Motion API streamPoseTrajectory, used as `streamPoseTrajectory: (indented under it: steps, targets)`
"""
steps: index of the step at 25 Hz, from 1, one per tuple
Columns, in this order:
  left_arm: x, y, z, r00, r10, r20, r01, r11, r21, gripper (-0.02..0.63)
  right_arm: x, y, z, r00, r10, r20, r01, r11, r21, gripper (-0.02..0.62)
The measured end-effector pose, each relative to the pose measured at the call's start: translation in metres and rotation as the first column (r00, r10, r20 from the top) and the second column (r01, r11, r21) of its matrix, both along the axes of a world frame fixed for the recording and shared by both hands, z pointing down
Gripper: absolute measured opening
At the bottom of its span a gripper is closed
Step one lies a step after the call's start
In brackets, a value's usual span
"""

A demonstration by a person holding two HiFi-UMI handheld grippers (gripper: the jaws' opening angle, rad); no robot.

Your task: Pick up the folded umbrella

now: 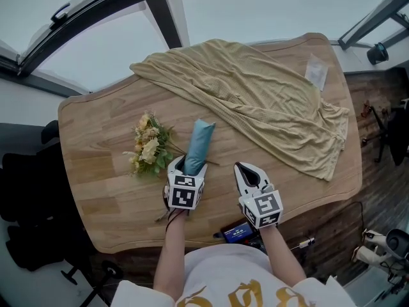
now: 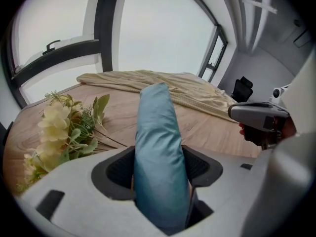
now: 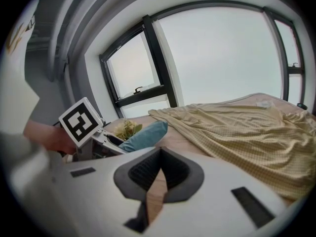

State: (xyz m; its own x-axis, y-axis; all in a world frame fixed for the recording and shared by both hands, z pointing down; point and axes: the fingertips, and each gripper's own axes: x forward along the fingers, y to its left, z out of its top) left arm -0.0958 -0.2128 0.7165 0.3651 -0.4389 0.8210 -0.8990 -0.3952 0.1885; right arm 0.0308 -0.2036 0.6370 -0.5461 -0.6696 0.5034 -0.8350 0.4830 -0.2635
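Observation:
The folded umbrella point(image 1: 199, 144), in a teal sleeve, lies on the wooden table point(image 1: 102, 197) with its far end pointing away from me. My left gripper point(image 1: 189, 165) straddles its near end. In the left gripper view the umbrella point(image 2: 158, 147) runs between the jaws of the left gripper point(image 2: 159, 158), with thin slivers of gap at both pads, so the jaws stand open around it. My right gripper point(image 1: 241, 167) is a little to the right, over bare wood, its tips together and empty. From the right gripper point(image 3: 159, 154) the umbrella point(image 3: 145, 135) shows at the left.
A bunch of pale yellow artificial flowers point(image 1: 148, 147) lies just left of the umbrella. A large yellow-beige cloth point(image 1: 255, 94) covers the far and right part of the table, with a clear packet point(image 1: 316, 71) by it. A small blue device point(image 1: 238, 232) sits at the near edge.

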Motion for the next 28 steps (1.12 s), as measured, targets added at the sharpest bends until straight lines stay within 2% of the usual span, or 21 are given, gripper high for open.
streamPoseTrajectory:
  steps: [7, 17, 21, 28]
  targets:
    - [0.004, 0.001, 0.009, 0.999, -0.019, 0.031, 0.018, 1.000, 0.024, 0.291, 0.000, 0.001, 0.000, 1.000, 0.008, -0.004, -0.008, 1.000, 0.001, 0.011]
    - [0.001, -0.004, 0.002, 1.000, -0.016, -0.009, 0.016, 1.000, 0.018, 0.276, 0.006, -0.003, -0.011, 0.999, 0.030, -0.012, -0.030, 0.999, 0.024, 0.011]
    - [0.001, -0.001, -0.003, 1.000, -0.010, -0.017, 0.010, 0.999, 0.033, 0.272, 0.010, -0.004, -0.021, 0.998, 0.056, 0.021, -0.056, 0.998, 0.027, 0.011]
    - [0.000, 0.003, -0.013, 0.996, -0.047, -0.069, 0.052, 0.997, 0.062, 0.270, 0.013, -0.004, -0.028, 0.998, 0.067, 0.008, -0.067, 0.997, 0.039, 0.011]
